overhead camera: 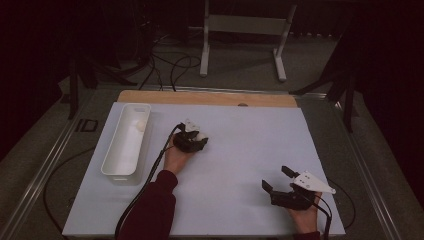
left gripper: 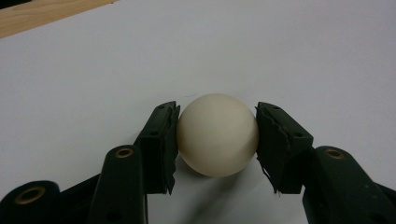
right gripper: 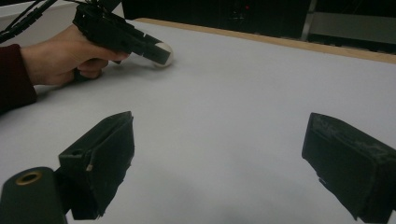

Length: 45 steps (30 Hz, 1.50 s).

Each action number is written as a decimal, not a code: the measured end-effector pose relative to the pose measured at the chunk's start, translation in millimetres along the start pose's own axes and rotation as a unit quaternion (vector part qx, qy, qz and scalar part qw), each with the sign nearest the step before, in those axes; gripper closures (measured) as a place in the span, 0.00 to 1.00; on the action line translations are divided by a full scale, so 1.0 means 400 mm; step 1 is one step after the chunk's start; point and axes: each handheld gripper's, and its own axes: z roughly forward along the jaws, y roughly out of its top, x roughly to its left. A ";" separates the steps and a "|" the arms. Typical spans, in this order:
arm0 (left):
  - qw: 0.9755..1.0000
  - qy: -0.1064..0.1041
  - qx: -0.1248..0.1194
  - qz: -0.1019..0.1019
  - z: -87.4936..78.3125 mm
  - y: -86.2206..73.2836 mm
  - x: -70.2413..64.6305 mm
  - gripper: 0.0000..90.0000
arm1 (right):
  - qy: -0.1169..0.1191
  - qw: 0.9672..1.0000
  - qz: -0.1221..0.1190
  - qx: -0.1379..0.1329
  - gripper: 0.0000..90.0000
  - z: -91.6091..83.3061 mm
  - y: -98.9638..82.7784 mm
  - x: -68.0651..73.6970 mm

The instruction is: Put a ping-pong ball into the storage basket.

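A cream ball (left gripper: 217,135) is pinched between the two black pads of the left gripper (overhead camera: 196,140), one pad pressed against each side at its widest part, presumably so that it cannot roll free when lifted. The ball is seen near the middle of the white table sheet (overhead camera: 240,150), apparently still resting on it. At about ten o'clock from the ball, a white tray (overhead camera: 126,140) is laid lengthwise along the left edge of the sheet, with another pale ball (overhead camera: 141,125) already lying in its far end; the tray is judged to be where the gripped ball is meant to go. The right gripper (overhead camera: 276,181) is held low at about five o'clock, well apart, its jaws spread wide with nothing between them, apparently kept clear
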 end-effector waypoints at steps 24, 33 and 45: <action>1.000 0.004 0.000 -0.019 -0.008 0.000 0.005 0.57 | -0.001 1.000 0.000 0.000 0.10 -0.001 0.000 -0.001; 1.000 0.001 -0.012 -0.022 -0.035 0.017 0.000 0.57 | -0.001 1.000 -0.001 0.001 0.10 0.000 0.000 -0.001; 0.999 -0.007 -0.030 -0.025 -0.080 0.041 -0.006 0.57 | -0.001 1.000 0.000 0.001 0.10 -0.001 0.000 -0.001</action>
